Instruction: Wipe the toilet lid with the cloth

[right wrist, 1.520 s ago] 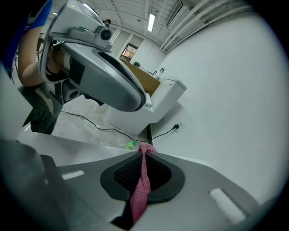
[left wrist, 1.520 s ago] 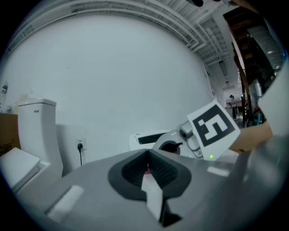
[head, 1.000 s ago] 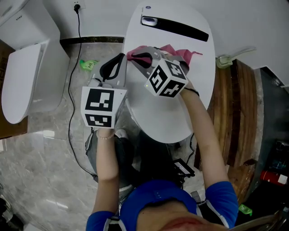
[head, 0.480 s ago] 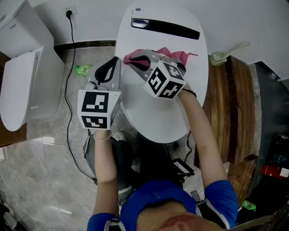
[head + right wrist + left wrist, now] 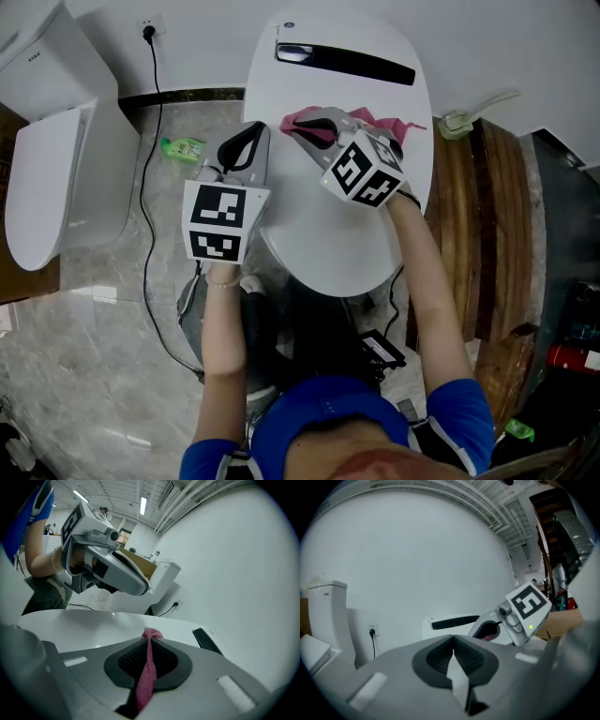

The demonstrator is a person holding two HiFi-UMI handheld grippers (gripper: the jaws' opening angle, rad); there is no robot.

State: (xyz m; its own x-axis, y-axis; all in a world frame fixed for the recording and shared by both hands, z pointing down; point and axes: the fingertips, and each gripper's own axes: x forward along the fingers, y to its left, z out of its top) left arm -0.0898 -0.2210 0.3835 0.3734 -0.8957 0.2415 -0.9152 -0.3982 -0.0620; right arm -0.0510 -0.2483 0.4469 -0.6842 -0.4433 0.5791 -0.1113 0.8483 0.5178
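Fingers of the right gripper (image 5: 149, 638) are pinching a fold of the pink cloth (image 5: 146, 677), which runs up between them.

Toilet lid (image 5: 328, 234): white, closed, with a dark strip (image 5: 347, 64) near its back end.

Left gripper (image 5: 246, 141): fingers pressed together on nothing, held at the lid's left edge, taking no part in the work.

Cloth lies bunched on the lid's back half, just short of the strip. Against half a second ago it sits a little further toward the lid's right side, the right gripper with it. I read that as a sideways wiping pass under way. How much of the lid is done, I cannot tell.
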